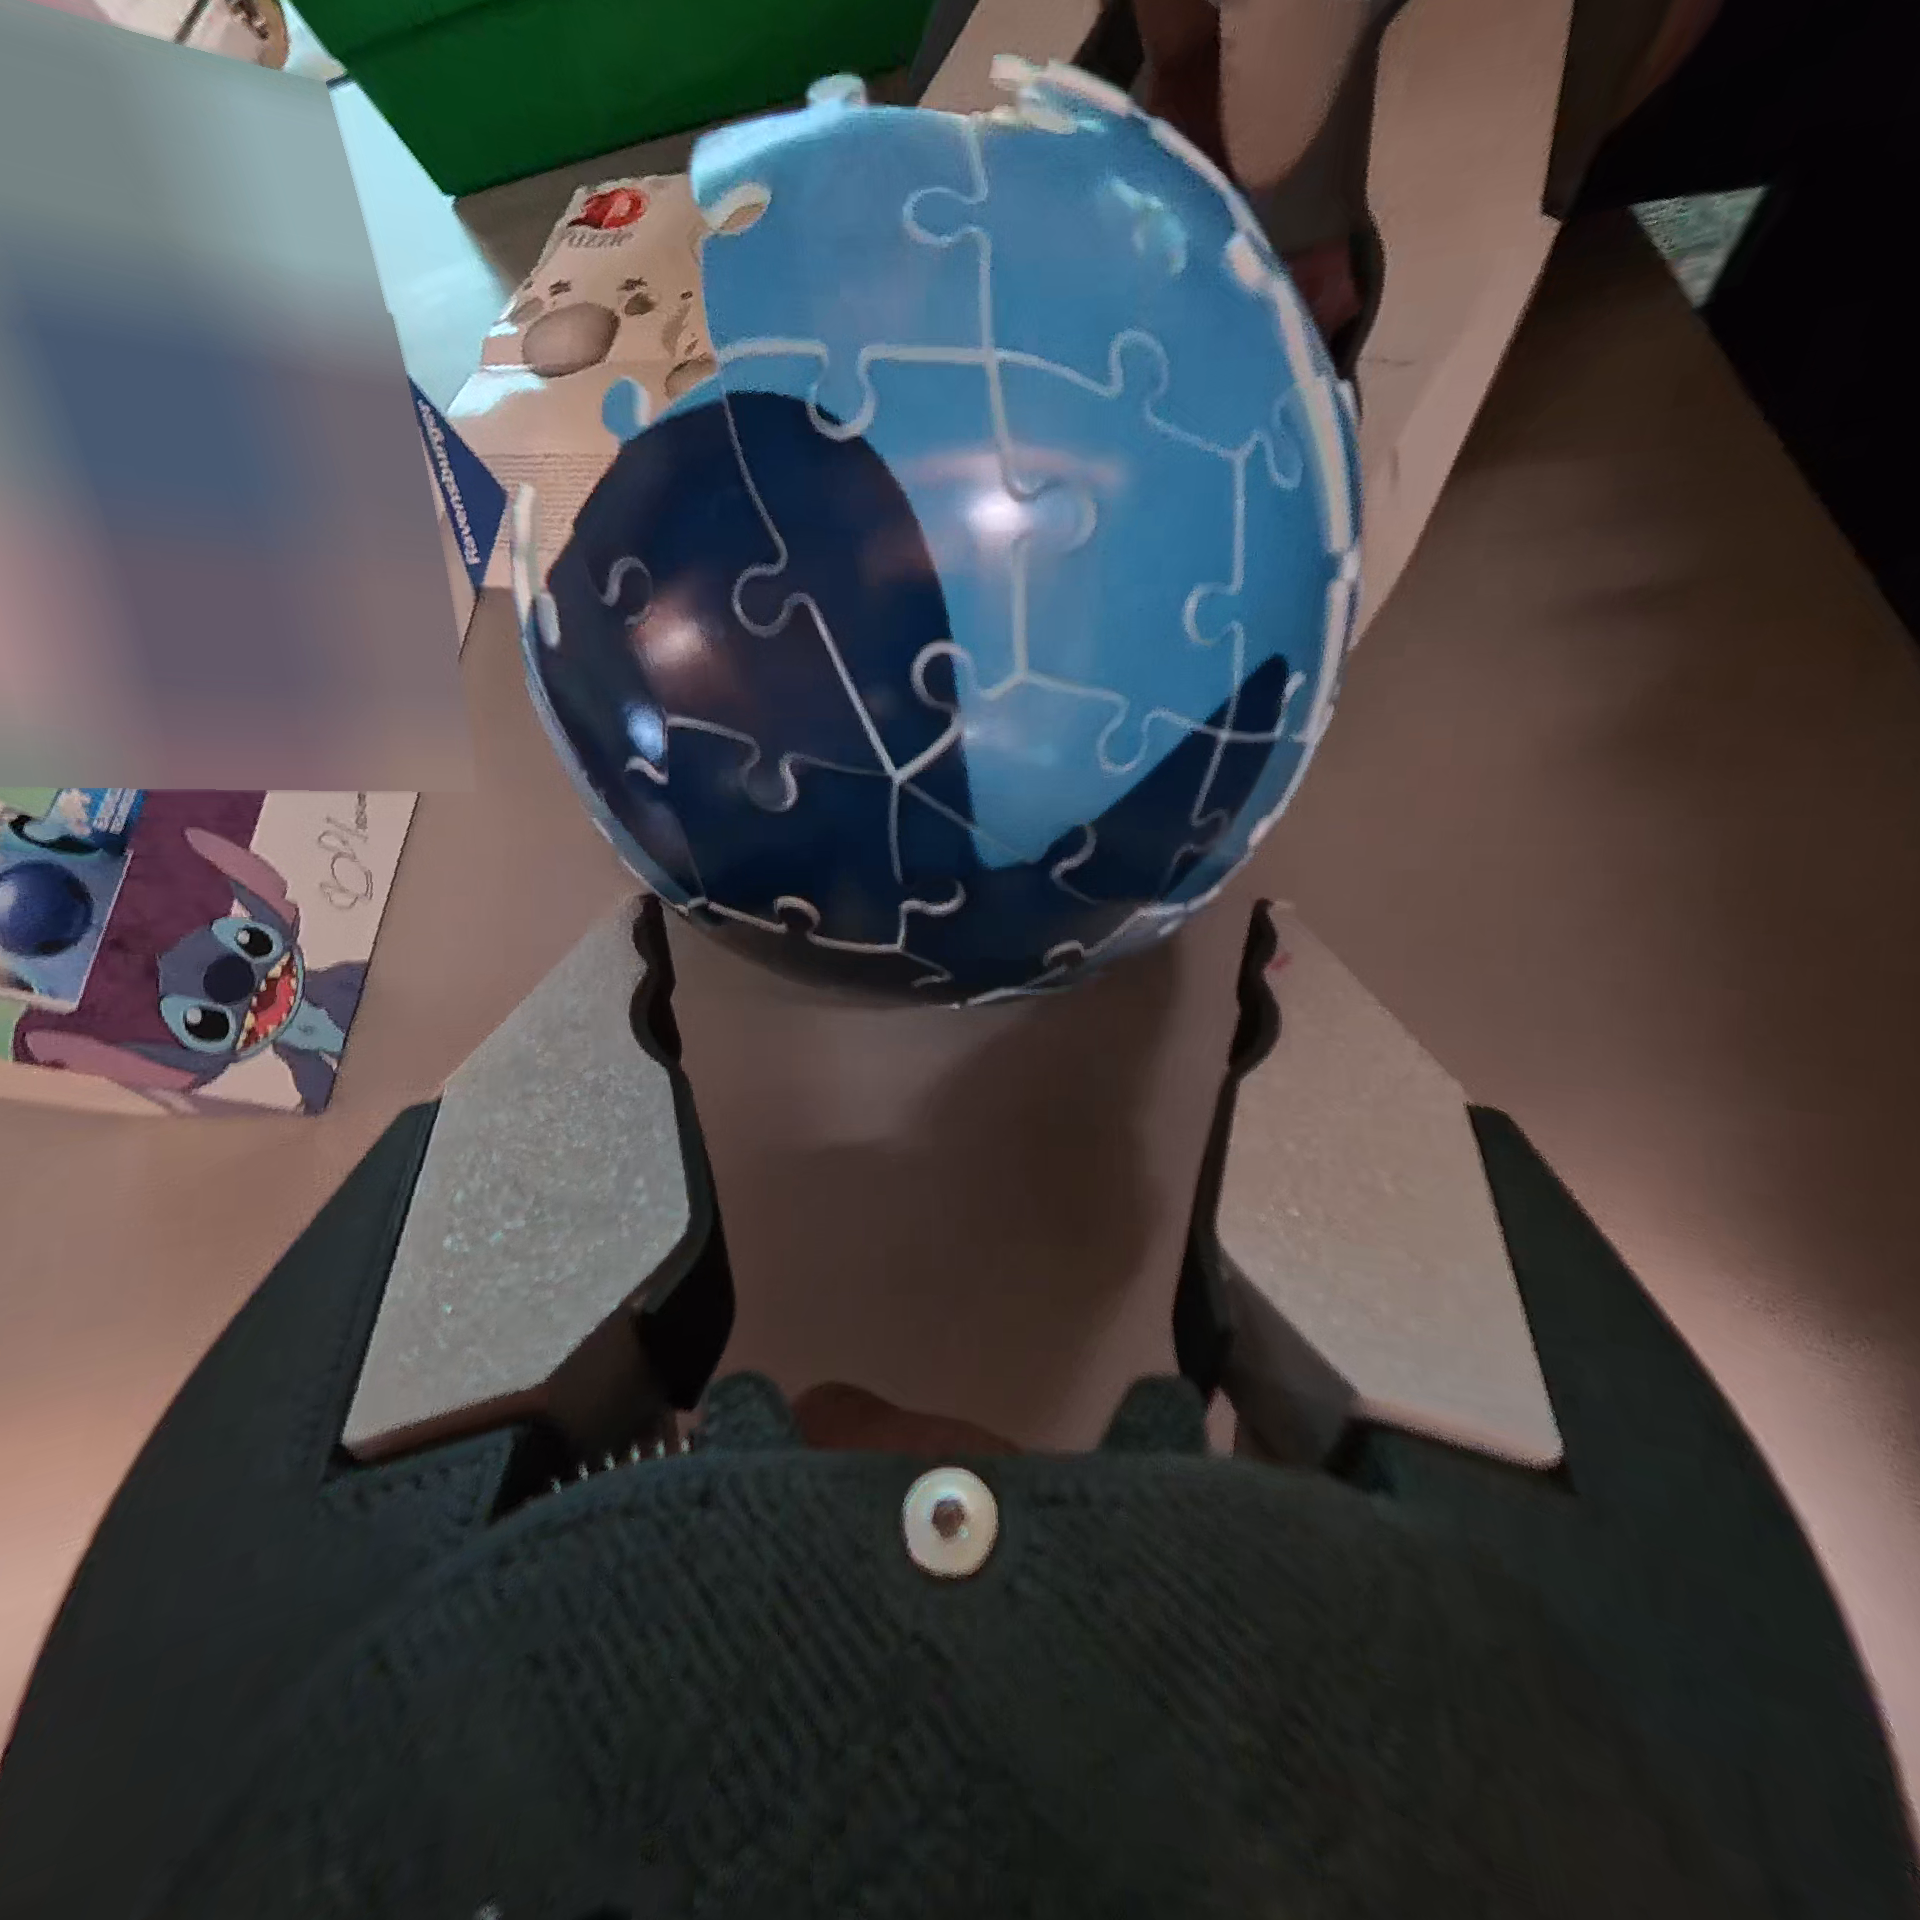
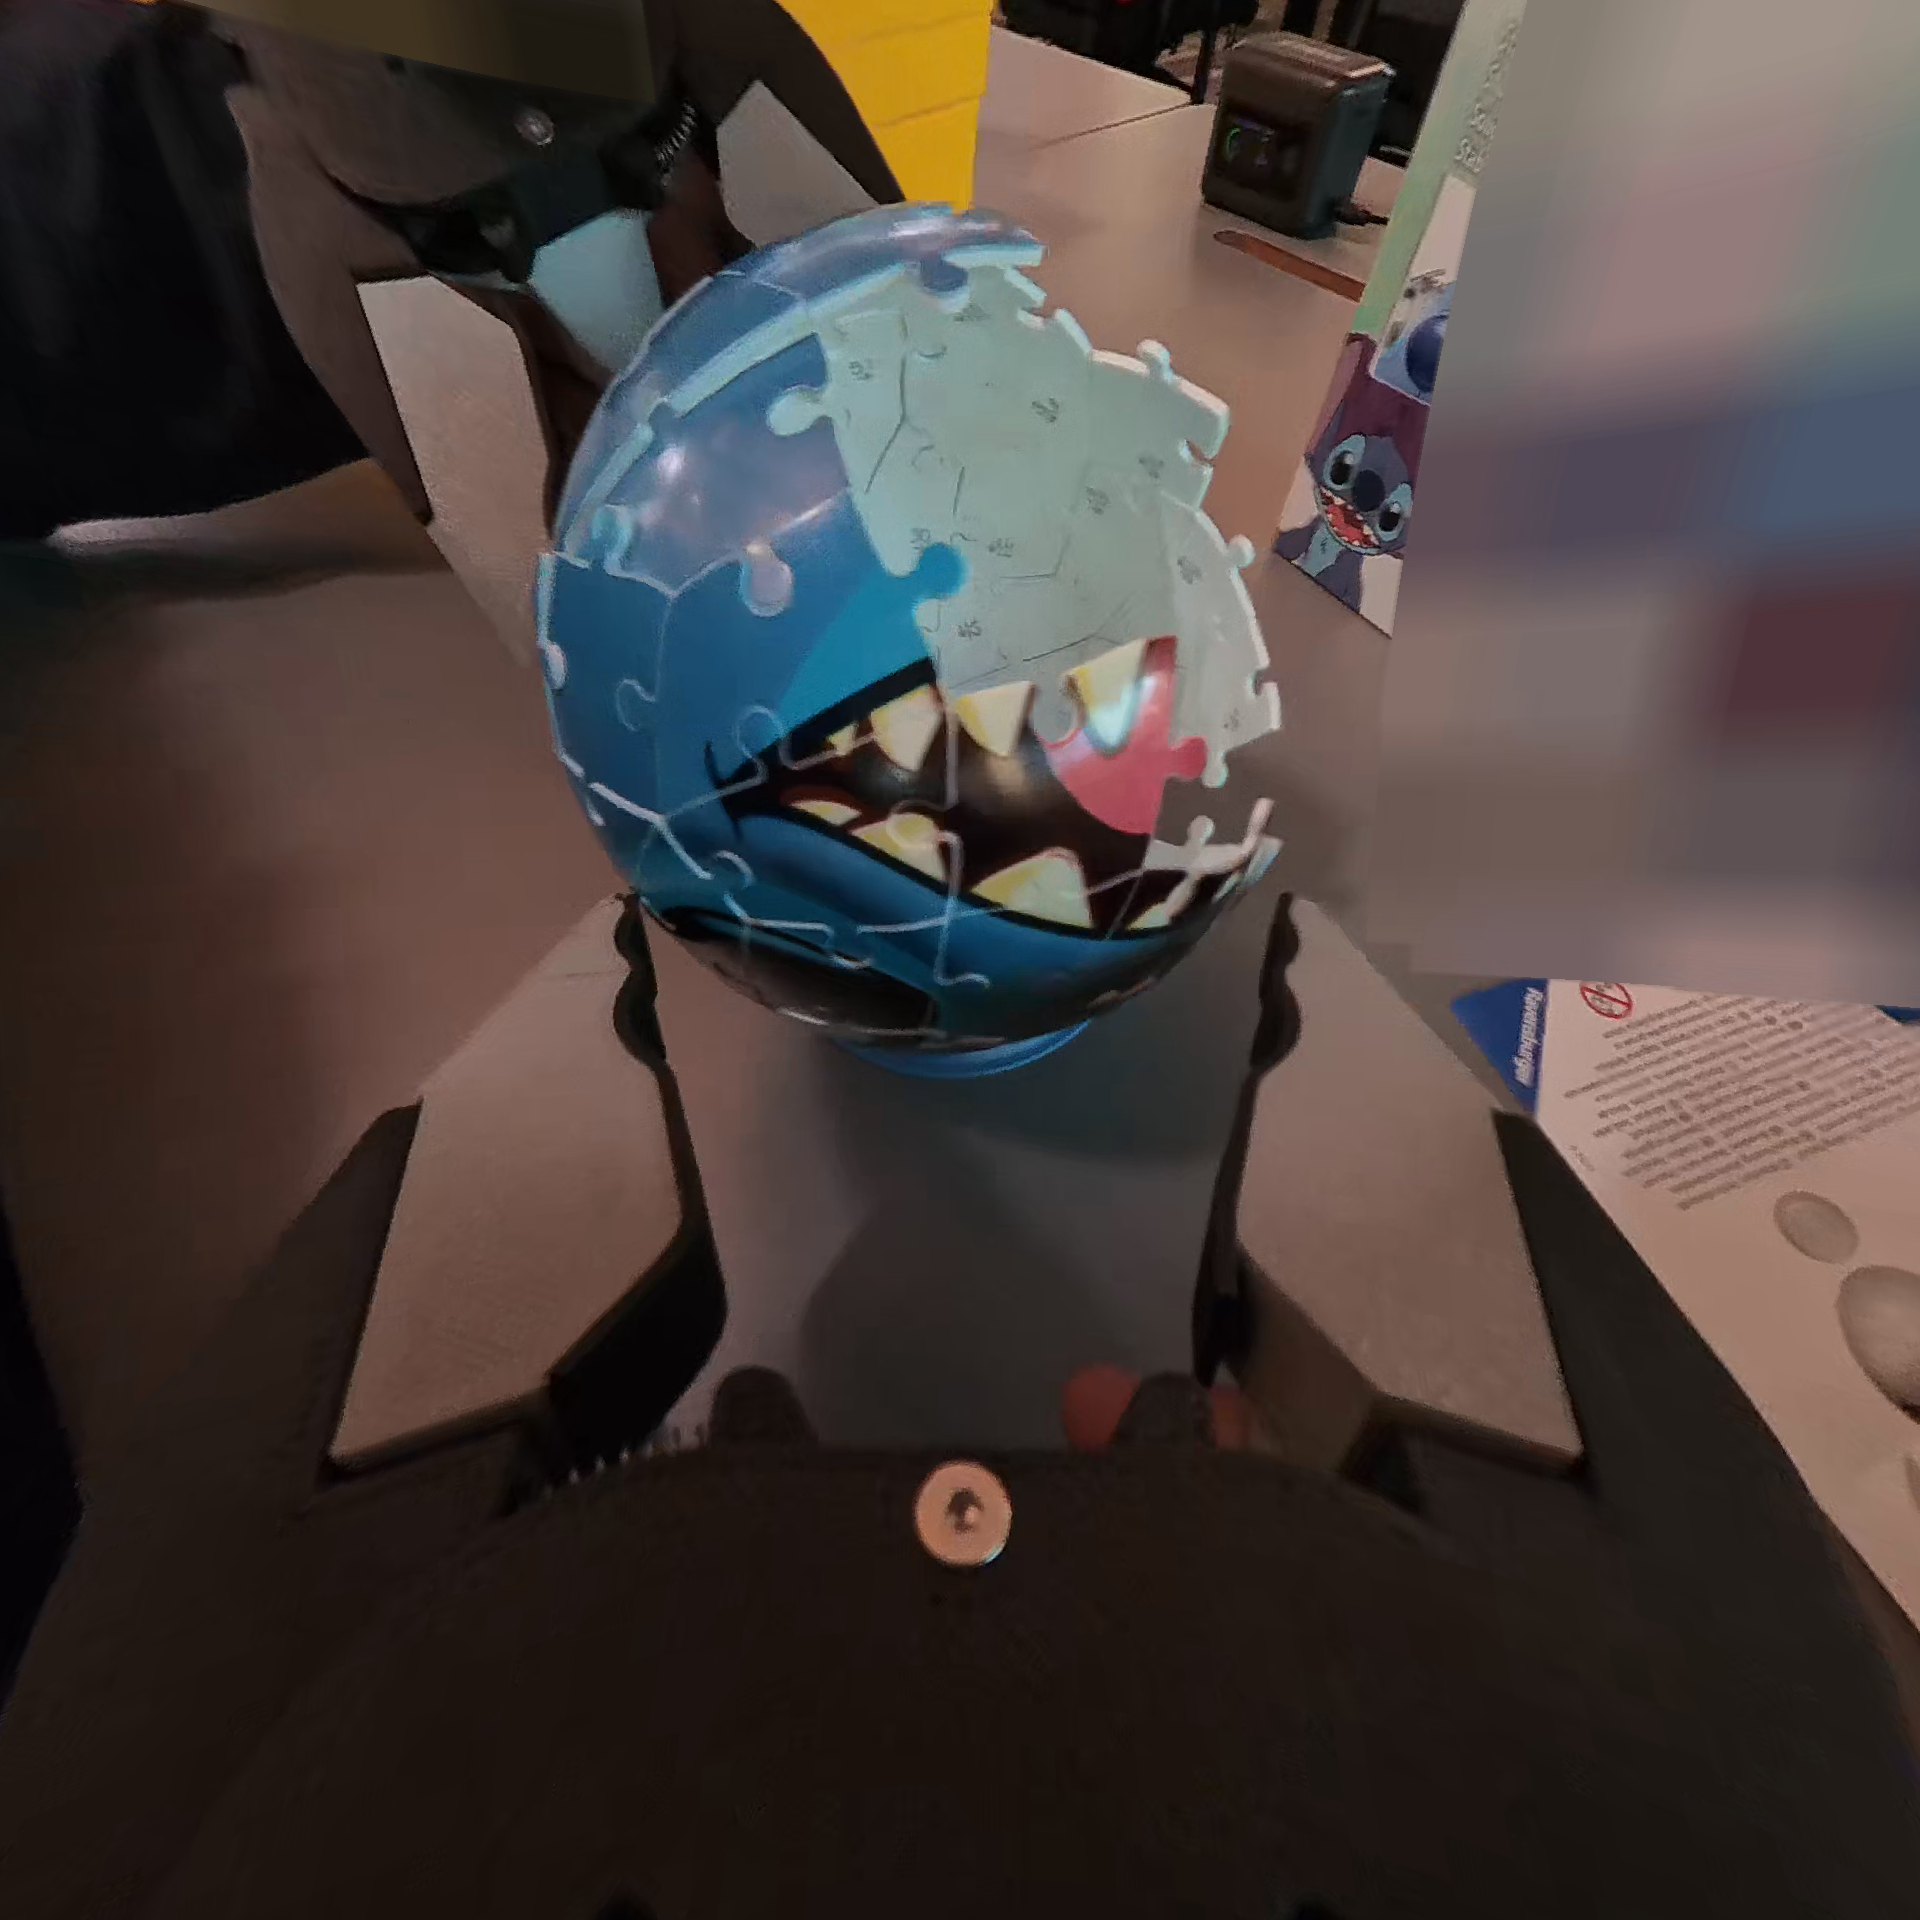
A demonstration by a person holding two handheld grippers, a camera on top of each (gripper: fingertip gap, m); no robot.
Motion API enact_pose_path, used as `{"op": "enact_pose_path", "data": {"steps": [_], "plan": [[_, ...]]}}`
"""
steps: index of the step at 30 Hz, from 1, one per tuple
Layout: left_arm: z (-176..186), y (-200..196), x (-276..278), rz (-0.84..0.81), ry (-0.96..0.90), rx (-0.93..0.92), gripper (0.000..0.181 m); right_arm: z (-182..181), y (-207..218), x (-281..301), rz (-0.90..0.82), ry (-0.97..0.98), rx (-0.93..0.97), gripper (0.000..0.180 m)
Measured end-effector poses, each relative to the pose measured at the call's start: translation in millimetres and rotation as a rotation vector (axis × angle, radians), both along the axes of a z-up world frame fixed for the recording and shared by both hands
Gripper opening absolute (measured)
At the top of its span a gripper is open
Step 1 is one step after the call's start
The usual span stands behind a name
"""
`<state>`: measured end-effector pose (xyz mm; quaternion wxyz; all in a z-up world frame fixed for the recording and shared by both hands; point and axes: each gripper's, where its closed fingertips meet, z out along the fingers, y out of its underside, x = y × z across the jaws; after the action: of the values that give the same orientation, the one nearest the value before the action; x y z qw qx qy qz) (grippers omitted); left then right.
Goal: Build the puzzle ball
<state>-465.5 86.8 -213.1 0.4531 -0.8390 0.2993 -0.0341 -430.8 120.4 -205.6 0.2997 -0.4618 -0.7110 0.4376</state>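
The puzzle ball (image 1: 987, 540) is a partly built sphere, light and dark blue on this side. In the right wrist view the puzzle ball (image 2: 831, 665) shows a toothed mouth, a pink tongue and a gap that exposes the white backs of inner pieces (image 2: 1039, 499). My left gripper (image 1: 956, 935) is open, its fingertips (image 1: 649, 935) flanking the ball's lower part. My right gripper (image 2: 956, 935) is open on the opposite side in the same way. I cannot tell whether the tips press on the ball. A blue ring (image 2: 966, 1049) sits under it.
The puzzle box (image 1: 187, 956) with a blue cartoon character lies at the left and stands at the right in the right wrist view (image 2: 1351, 499). A printed sheet (image 2: 1714, 1122) lies near right. A green bin (image 1: 623, 73) and a black device (image 2: 1299, 135) are farther back.
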Motion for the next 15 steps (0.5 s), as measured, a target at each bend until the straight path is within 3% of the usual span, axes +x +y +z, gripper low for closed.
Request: {"op": "enact_pose_path", "data": {"steps": [7,12,15], "plan": [[3,-19,-1,0.155,-0.001,0.052,0.097,-5,-2,2,0.182,-0.067,-0.040,0.110],[2,-19,-21,0.097,0.072,0.082,0.101,-4,3,-3,0.171,-0.079,-0.088,0.116],[-3,-12,-23,0.035,0.015,0.027,0.102,3,3,-2,0.128,-0.021,-0.074,0.116]]}}
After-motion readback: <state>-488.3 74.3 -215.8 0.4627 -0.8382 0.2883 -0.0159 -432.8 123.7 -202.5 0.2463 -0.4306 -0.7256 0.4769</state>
